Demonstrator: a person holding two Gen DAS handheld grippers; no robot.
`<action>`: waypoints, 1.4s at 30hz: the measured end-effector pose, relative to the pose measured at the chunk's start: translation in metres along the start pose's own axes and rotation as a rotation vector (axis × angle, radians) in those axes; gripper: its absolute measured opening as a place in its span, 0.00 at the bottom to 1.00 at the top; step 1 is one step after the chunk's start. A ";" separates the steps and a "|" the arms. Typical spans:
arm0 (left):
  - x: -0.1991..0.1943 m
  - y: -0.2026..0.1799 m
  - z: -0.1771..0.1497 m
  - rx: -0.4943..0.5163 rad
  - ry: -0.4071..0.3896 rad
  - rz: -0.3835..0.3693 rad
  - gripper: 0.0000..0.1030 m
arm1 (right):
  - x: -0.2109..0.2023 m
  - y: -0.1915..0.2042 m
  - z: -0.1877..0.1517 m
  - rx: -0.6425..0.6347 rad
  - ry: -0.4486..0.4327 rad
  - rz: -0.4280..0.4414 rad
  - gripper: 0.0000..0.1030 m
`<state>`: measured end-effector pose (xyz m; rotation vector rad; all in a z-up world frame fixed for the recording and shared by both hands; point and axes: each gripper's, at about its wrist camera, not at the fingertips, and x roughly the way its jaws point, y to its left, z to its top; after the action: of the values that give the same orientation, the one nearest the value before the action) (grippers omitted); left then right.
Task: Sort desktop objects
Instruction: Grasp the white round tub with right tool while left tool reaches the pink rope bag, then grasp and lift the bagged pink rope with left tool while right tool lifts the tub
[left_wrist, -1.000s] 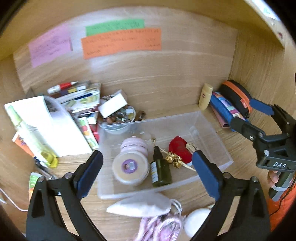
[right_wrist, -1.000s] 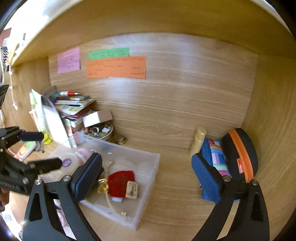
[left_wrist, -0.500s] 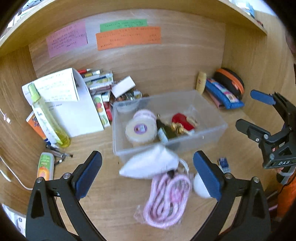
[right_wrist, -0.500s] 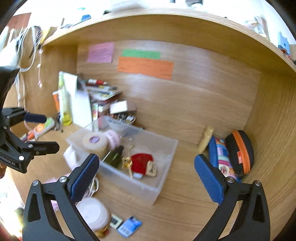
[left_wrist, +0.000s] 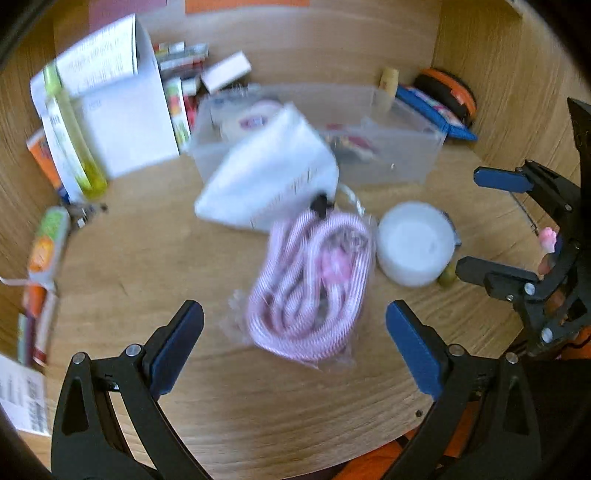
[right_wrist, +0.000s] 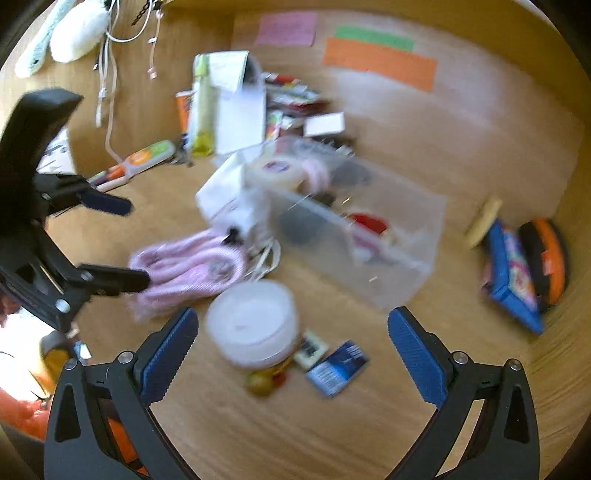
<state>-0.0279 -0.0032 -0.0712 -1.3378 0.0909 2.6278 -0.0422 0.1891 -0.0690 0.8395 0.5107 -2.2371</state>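
Both grippers pulled back from the clear bin (left_wrist: 406, 162); left gripper (left_wrist: 295, 345) and right gripper (right_wrist: 291, 349) spread wide, nothing held. Pink rope coil (left_wrist: 314, 280) now framed, unsorted on desk — next pick, likely.

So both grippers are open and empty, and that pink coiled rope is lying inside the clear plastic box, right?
Not quite. The pink coiled rope lies on the wooden desk in front of the clear plastic box, not inside it; the left wrist view shows this. The rest holds: the left gripper and the right gripper are both open and empty.
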 end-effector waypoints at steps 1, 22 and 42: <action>0.004 0.000 -0.001 -0.004 0.008 0.002 0.97 | 0.003 0.003 -0.002 -0.001 0.009 0.010 0.99; 0.049 -0.001 0.014 0.022 0.102 -0.019 0.97 | 0.045 0.016 -0.010 -0.097 0.083 0.066 0.61; 0.045 -0.010 0.015 0.057 0.018 0.018 0.59 | 0.001 -0.043 -0.004 0.106 -0.018 0.077 0.61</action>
<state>-0.0638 0.0148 -0.0986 -1.3484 0.1793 2.6071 -0.0714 0.2206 -0.0673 0.8776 0.3479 -2.2139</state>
